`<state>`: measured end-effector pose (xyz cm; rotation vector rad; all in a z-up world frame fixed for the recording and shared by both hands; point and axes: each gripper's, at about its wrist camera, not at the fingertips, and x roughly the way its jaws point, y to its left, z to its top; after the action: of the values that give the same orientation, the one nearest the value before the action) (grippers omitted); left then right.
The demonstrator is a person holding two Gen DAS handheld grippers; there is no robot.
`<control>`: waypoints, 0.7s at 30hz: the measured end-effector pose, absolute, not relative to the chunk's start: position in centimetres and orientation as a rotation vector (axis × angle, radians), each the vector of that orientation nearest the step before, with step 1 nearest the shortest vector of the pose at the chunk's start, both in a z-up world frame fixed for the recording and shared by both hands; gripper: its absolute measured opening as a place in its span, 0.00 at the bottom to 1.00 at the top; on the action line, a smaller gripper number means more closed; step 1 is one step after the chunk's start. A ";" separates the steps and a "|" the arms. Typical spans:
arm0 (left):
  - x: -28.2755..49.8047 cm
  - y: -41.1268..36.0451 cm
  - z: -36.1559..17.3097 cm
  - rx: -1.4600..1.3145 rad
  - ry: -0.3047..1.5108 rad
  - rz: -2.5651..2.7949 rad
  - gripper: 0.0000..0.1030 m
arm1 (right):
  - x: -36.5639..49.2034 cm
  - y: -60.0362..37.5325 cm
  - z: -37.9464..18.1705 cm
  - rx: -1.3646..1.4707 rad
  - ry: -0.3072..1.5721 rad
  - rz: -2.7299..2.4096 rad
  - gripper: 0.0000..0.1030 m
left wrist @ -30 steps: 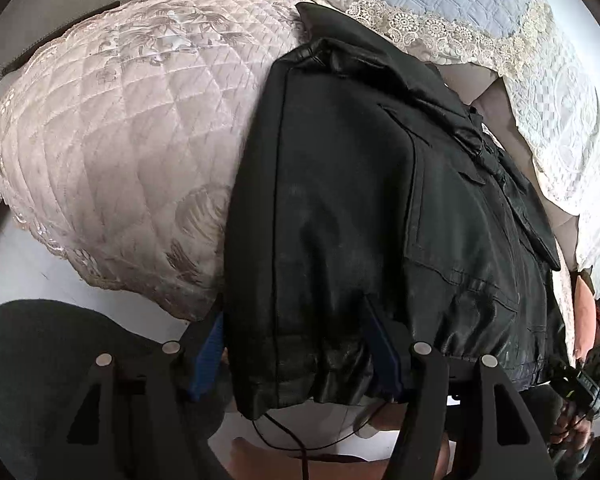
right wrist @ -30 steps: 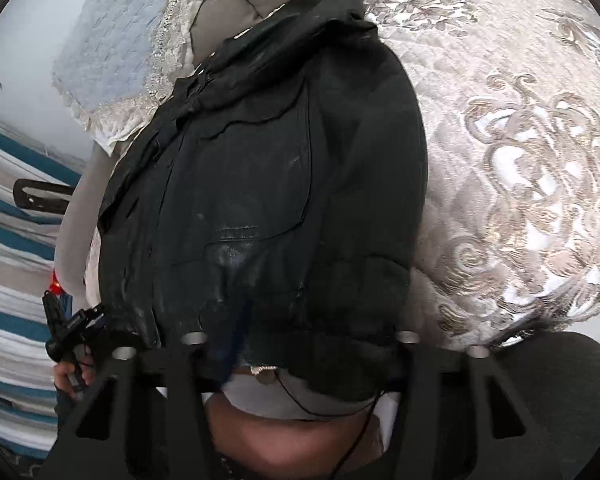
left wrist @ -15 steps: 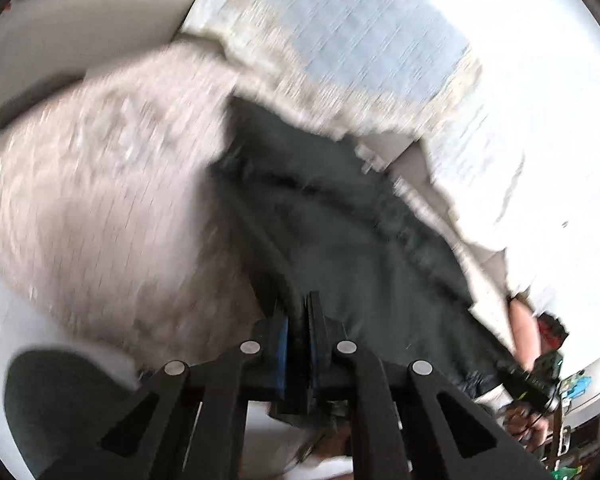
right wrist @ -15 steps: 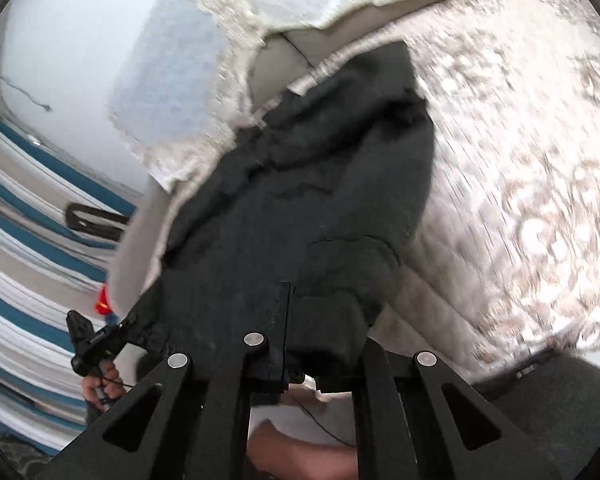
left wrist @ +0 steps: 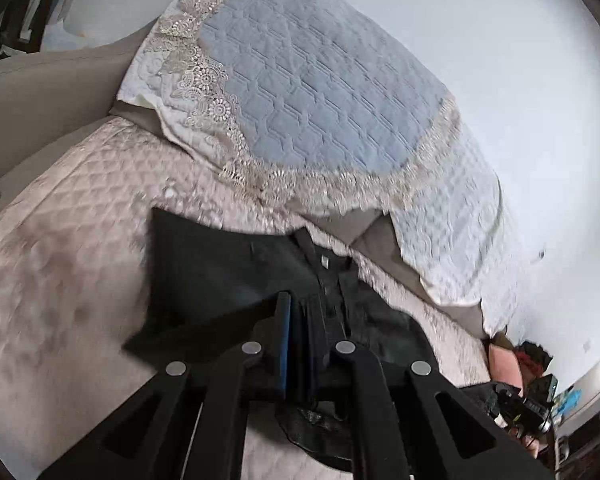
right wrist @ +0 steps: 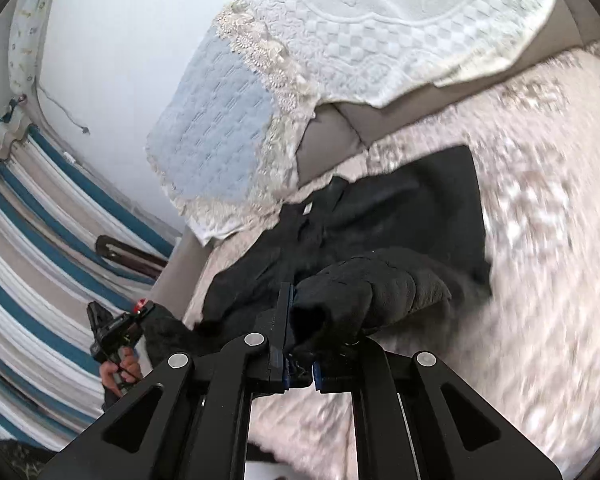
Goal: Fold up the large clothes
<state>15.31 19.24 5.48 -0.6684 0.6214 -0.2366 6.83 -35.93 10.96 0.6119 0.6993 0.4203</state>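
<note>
A black leather-like jacket (left wrist: 220,272) lies on the quilted pink sofa seat (left wrist: 60,280), collar toward the backrest. My left gripper (left wrist: 300,312) is shut on its near hem, and the cloth rises between the blue pads. In the right wrist view the jacket (right wrist: 420,208) shows again, and my right gripper (right wrist: 300,320) is shut on a bunched fold of the hem (right wrist: 364,292), which hides the right finger. Each view catches the other gripper at its edge: the right one (left wrist: 532,404) and the left one (right wrist: 116,328), held by a hand (right wrist: 120,372).
A pale blue quilted throw with a lace border (left wrist: 320,92) hangs over the grey sofa backrest (right wrist: 332,136). A white lace cover (right wrist: 400,20) lies beside it. White wall behind. A blue and white striped curtain (right wrist: 40,240) hangs at the sofa's end.
Both grippers went from open around the jacket's hem to shut on it. Both then rose and tipped up, lifting the hem, so the backrest and wall now fill the views.
</note>
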 end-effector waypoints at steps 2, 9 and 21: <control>18.1 19.3 5.4 -0.672 0.631 -0.218 0.07 | 9.6 -36.1 11.4 0.606 0.703 0.415 0.07; 27.9 19.6 3.3 -0.663 0.664 -0.127 0.07 | 20.2 -37.5 10.4 0.633 0.749 0.337 0.07; 37.8 19.7 -3.6 -0.592 0.863 0.064 0.12 | 32.1 -39.9 1.9 0.697 0.895 0.126 0.42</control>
<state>37.81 19.69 -3.56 -0.5923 0.8634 0.0641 32.14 -39.92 1.89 0.6972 0.8955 0.1264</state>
